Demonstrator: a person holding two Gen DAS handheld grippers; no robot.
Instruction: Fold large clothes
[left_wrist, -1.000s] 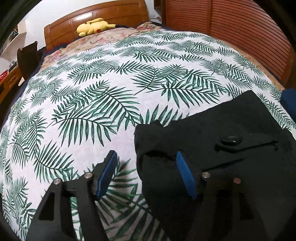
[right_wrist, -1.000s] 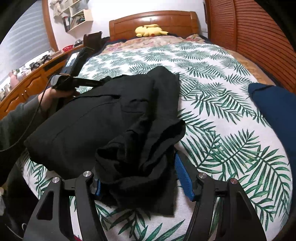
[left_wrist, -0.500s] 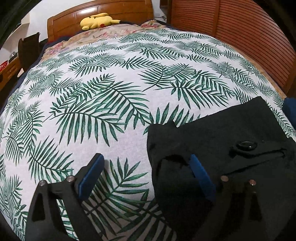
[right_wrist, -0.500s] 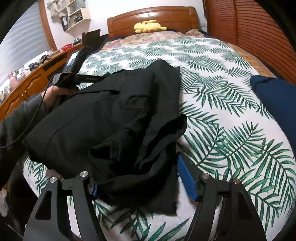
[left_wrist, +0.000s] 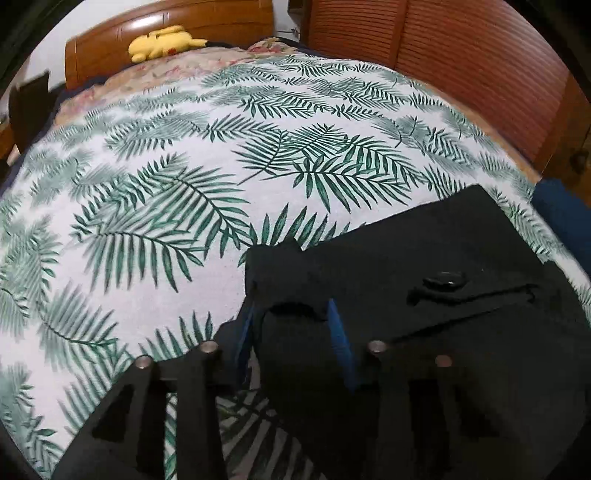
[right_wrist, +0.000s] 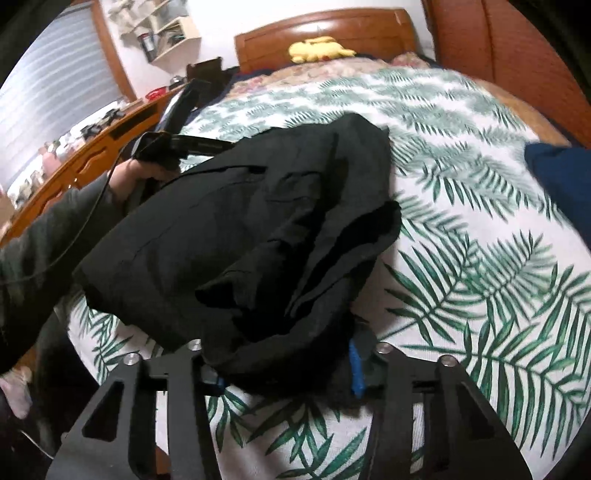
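At the bottom of the left wrist view my left claw is closing, its blue pads on either side of a corner fold of the black garment, and they seem to press on it. At the bottom of the right wrist view my right claw is closing too, with a thick bunched end of the same garment between its pads (the cloth hides most of both pads, so I judge the grip from how it bulges over them). The garment lies in a crumpled heap on the palm-leaf bedspread, filling the lower right of the left view and the middle of the right view. Further off, at the right edge, lies a blue cloth. Farthest, at the top, a yellow plush toy rests against the wooden headboard.
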